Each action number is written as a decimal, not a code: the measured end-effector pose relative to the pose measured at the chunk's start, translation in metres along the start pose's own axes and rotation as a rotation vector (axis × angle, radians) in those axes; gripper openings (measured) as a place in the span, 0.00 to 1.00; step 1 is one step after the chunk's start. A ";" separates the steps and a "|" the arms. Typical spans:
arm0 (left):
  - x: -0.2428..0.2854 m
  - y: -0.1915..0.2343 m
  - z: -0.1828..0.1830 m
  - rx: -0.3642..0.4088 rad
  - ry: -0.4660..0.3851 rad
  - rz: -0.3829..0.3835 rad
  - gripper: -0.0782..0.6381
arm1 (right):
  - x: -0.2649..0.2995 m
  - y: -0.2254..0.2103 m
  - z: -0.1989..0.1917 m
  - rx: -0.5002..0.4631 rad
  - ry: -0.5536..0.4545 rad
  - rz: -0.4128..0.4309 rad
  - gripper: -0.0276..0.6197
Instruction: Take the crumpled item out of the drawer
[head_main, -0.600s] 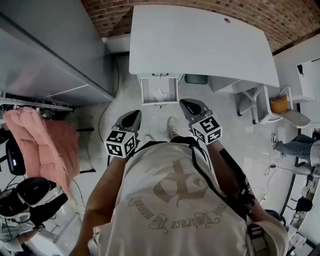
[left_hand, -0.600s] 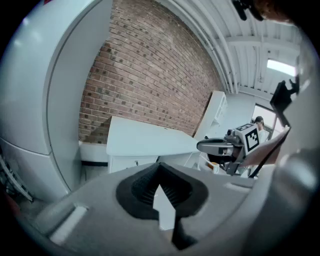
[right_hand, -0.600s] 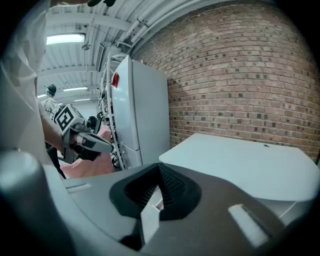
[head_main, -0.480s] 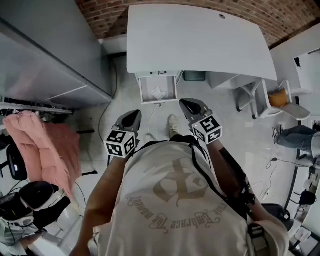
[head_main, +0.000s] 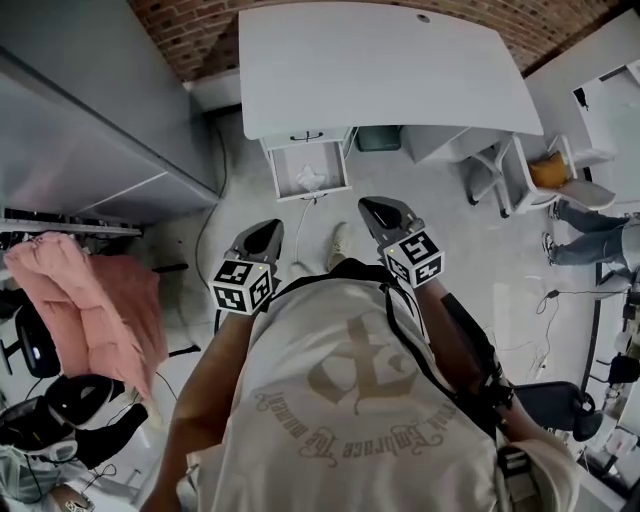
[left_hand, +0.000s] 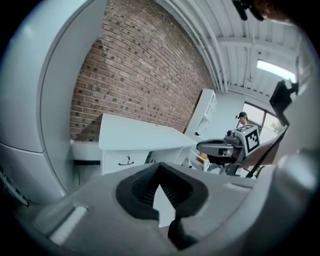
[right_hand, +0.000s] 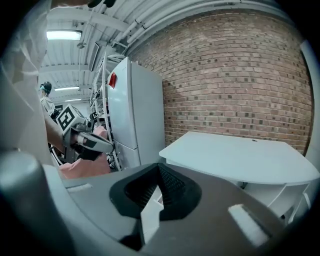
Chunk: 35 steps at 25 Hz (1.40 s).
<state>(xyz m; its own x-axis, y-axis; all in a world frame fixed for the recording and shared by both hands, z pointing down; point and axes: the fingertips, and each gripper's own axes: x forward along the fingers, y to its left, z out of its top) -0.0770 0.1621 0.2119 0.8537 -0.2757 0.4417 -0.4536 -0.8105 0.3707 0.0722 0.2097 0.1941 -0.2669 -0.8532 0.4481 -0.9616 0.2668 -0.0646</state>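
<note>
A white desk (head_main: 380, 70) stands ahead of me, with a drawer (head_main: 307, 170) pulled open under its left part. A crumpled white item (head_main: 311, 180) lies inside that drawer. My left gripper (head_main: 268, 230) and right gripper (head_main: 373, 207) are held at chest height, well short of the drawer, both shut and holding nothing. In the left gripper view the left gripper (left_hand: 160, 168) points at the desk (left_hand: 140, 137) and the drawer front (left_hand: 127, 161). The right gripper (right_hand: 160, 168) in the right gripper view points over the desk (right_hand: 240, 155).
A tall grey cabinet (head_main: 100, 120) stands on the left, a pink coat (head_main: 90, 300) hanging below it. A white chair (head_main: 510, 180) with an orange thing (head_main: 553, 172) is right of the desk. A person's legs (head_main: 600, 240) show at far right. A cable (head_main: 210, 235) runs along the floor.
The desk and open drawer have drifted up and left in the head view. Both grippers keep the same place in the picture and stay shut.
</note>
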 end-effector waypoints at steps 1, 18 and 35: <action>0.000 -0.001 -0.001 -0.002 0.000 -0.001 0.11 | -0.001 0.000 -0.001 0.001 0.002 0.001 0.05; 0.017 0.013 -0.006 -0.076 0.068 0.090 0.11 | 0.047 -0.028 -0.018 0.090 0.069 0.104 0.05; 0.089 0.045 0.000 -0.125 0.127 0.145 0.11 | 0.152 -0.089 -0.037 0.197 0.135 0.217 0.05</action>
<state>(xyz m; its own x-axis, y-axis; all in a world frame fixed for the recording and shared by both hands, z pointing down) -0.0217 0.1011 0.2673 0.7417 -0.3111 0.5943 -0.6042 -0.6946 0.3905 0.1198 0.0731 0.3010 -0.4690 -0.7153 0.5180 -0.8805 0.3334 -0.3369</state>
